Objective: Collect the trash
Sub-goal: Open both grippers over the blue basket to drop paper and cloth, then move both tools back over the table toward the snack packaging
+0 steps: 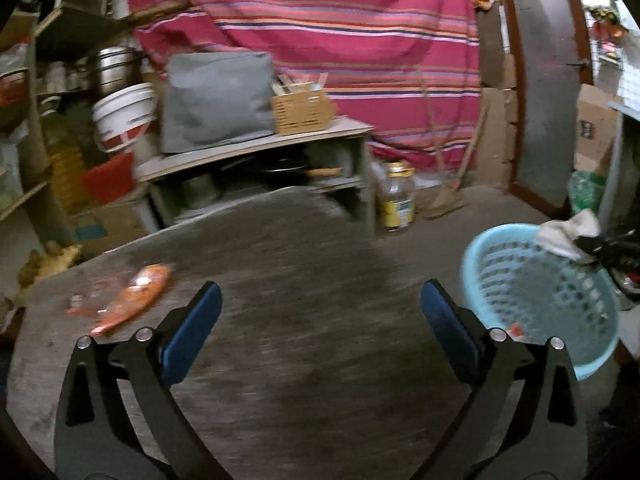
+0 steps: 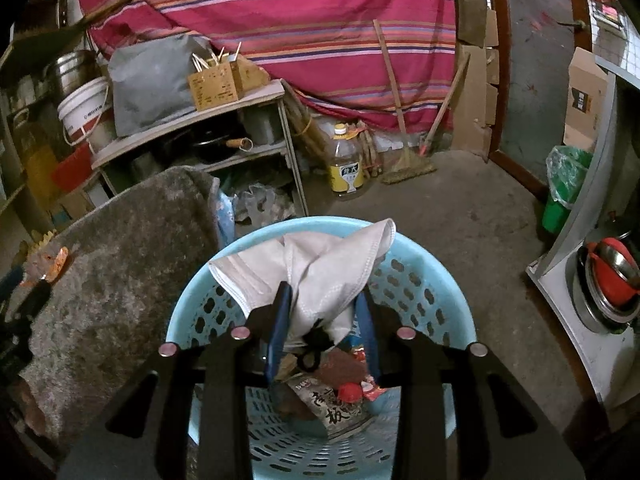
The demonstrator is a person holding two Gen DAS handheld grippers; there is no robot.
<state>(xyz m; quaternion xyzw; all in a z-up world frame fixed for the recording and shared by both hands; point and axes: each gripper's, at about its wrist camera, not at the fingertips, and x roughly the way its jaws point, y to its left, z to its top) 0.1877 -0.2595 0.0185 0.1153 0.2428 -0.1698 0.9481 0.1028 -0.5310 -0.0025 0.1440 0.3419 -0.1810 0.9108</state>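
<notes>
Right claw [image 2: 324, 312] pinches a white face mask [image 2: 320, 264] over the blue basket [image 2: 432, 280] (wrapper print unreadable); left claw [image 1: 320, 308] gapes empty.

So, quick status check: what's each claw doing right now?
Right gripper shut on white face mask, over blue basket. Left gripper open, empty. Orange wrapper still on table. Nothing blocking.

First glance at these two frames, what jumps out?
The right gripper is shut on a crumpled white face mask, held over the light blue perforated plastic basket that already has wrappers in its bottom. Behind everything hangs a big pink striped cloth. The left gripper is open above the grey table, with an orange snack wrapper lying to its left.
</notes>
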